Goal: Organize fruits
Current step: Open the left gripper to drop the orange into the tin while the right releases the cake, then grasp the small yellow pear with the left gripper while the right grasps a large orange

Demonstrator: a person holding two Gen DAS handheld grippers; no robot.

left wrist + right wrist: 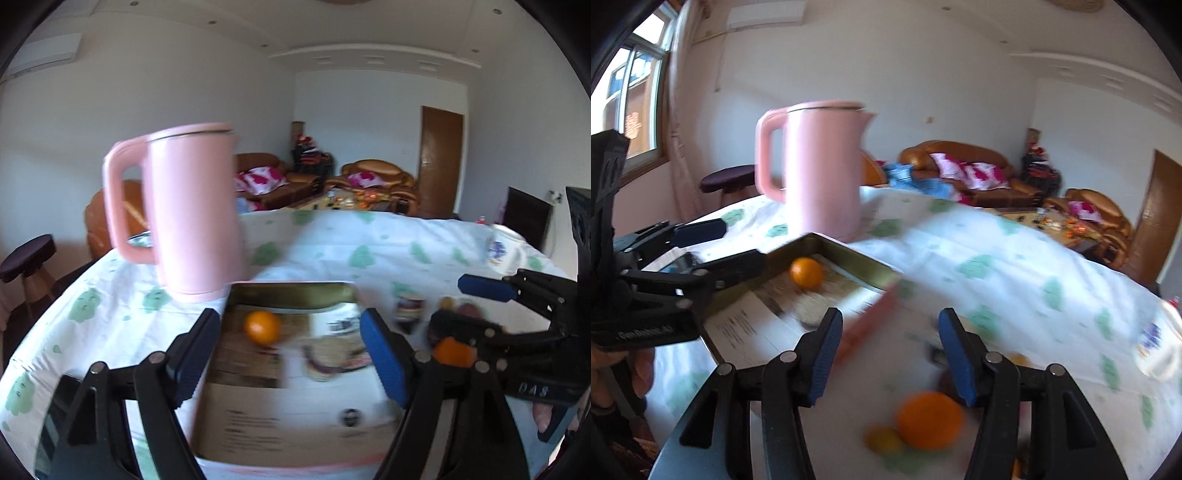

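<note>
Patterned tablecloth (351, 236), round orange (263, 327), metal tray (291, 292)

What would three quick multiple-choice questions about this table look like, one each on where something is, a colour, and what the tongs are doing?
1. Where is the orange nearest the kettle?
A. Inside the tin box
B. On the stool
C. Atop the kettle

2. What colour is the kettle?
A. Green
B. Pink
C. Black

3. How are the left tongs?
A. Clamped on an orange
B. Clamped on the kettle
C. Open, gripping nothing

Answers: 1 A, the orange sits within the box walls. 2 B, its body and handle are pink. 3 C, the pads stand apart with nothing pressed between them.
</note>
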